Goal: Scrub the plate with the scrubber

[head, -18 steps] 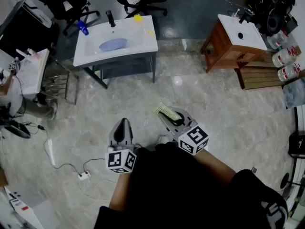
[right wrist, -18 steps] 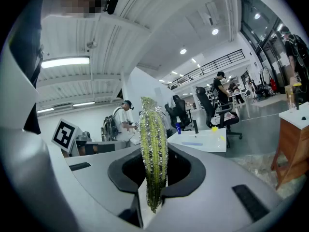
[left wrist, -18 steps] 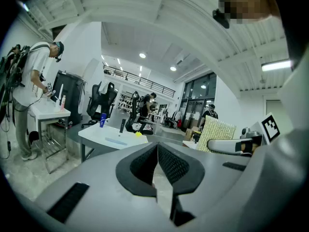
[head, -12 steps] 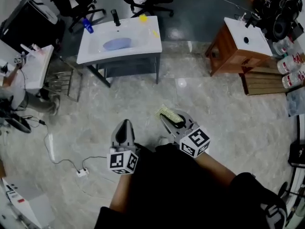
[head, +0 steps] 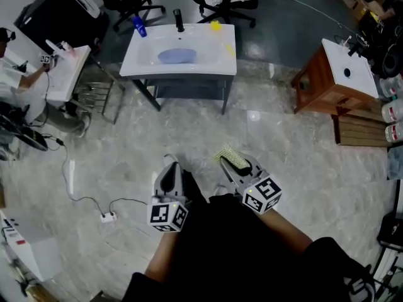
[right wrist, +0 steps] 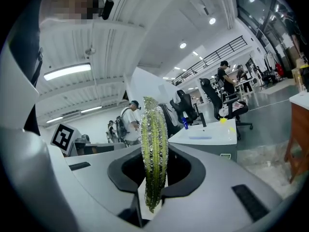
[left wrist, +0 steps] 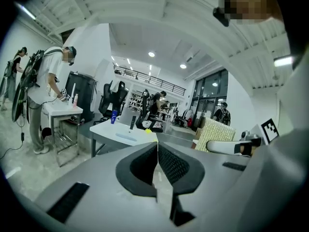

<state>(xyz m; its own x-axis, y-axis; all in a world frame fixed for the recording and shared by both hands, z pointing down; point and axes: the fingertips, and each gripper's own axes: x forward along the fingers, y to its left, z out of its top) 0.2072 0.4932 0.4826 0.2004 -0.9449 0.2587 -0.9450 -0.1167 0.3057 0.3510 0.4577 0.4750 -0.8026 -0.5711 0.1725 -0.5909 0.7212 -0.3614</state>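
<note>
Two grippers are held low over the stone floor (head: 283, 137), close in front of us. We see the left gripper (head: 169, 170) with its jaws fully together and nothing between them. The right gripper (head: 230, 162) is clamped on the scrubber (head: 225, 151), a yellow-green bristly pad that stands on edge between the jaws and projects past their tips. Both grippers point toward the white sink (head: 217, 67), which stands well apart from them across the floor. The blue plate (head: 177, 56) lies flat in the sink bowl. A blue bottle (head: 138, 26) and a black tap (head: 178, 19) stand at the sink's far edge.
</note>
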